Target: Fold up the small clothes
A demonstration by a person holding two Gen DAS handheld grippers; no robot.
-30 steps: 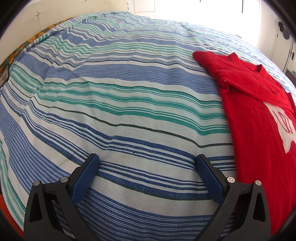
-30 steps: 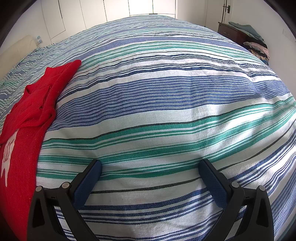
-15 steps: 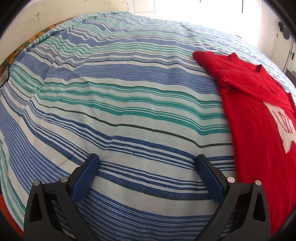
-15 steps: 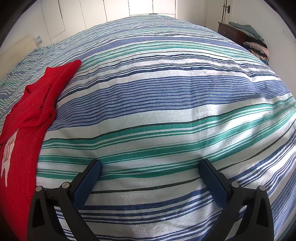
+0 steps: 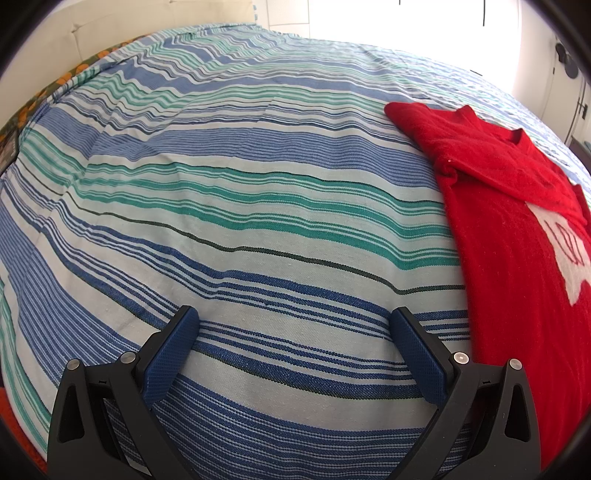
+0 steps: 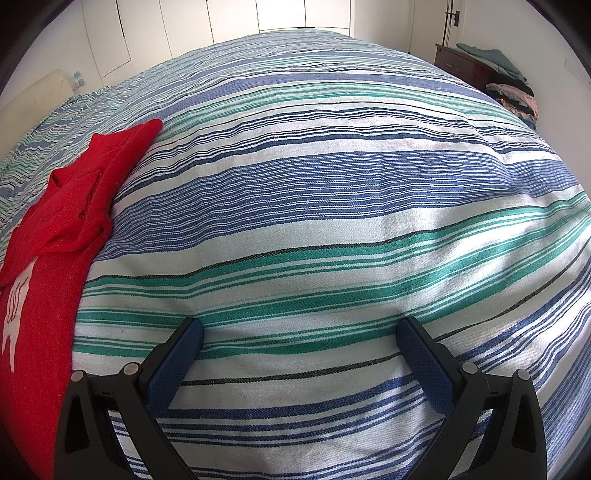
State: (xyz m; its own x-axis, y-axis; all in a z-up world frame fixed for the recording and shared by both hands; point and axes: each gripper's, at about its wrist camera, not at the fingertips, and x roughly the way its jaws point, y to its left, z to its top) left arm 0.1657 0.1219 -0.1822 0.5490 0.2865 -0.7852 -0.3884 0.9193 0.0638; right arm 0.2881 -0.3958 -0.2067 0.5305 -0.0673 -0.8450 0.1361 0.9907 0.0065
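Observation:
A small red sweater (image 5: 513, 236) with a white print lies on the striped bedspread (image 5: 240, 206). Its sleeves are folded across its chest. It is at the right in the left wrist view and at the left in the right wrist view (image 6: 48, 266). My left gripper (image 5: 293, 321) is open and empty over the bare bedspread, left of the sweater. My right gripper (image 6: 299, 328) is open and empty over the bedspread (image 6: 332, 192), right of the sweater. Neither gripper touches the sweater.
A cream headboard (image 5: 110, 33) stands at the far left of the left wrist view. A dark nightstand (image 6: 461, 62) with a pile of clothes (image 6: 513, 92) stands at the far right of the bed. White wardrobe doors (image 6: 229, 18) line the back wall.

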